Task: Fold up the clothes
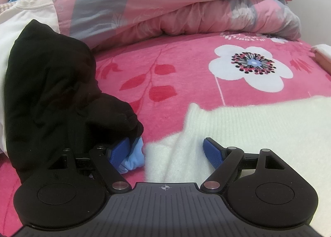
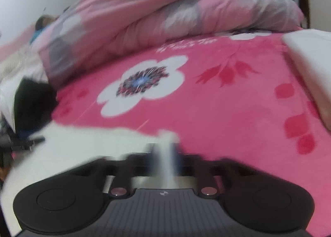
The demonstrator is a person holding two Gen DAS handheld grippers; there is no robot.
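Clothes lie on a bed covered by a bright pink fleece blanket (image 1: 186,84) printed with big white flowers and red leaves; a puffy pink-and-grey floral quilt (image 1: 165,5) is bunched along its far side. A white fuzzy knit sweater (image 1: 258,129) is spread flat on the blanket at the near edge. A crumpled black garment (image 1: 51,92) is heaped at the left, against white bedding. A small light-blue piece of cloth (image 1: 134,160) pokes out just under the black heap.

The left wrist view is sharp: the left claw (image 1: 165,152) stands spread wide, its blue-padded fingers (image 1: 213,152) apart, one on the white sweater, the other beside the blue cloth at the edge of the black garment, pinching nothing. Only this view shows the blue cloth.

The right wrist view is smeared by motion. The right claw (image 2: 165,154) has its fingers nearly pressed together, and a strip of the white sweater runs up between them; the blur hides whether the pads truly pinch it. Only this view shows a folded white item (image 2: 310,67) at the bed's right edge at full length, with a pale wall behind.

No writing is legible; each claw body bears only a small crosshair mark.
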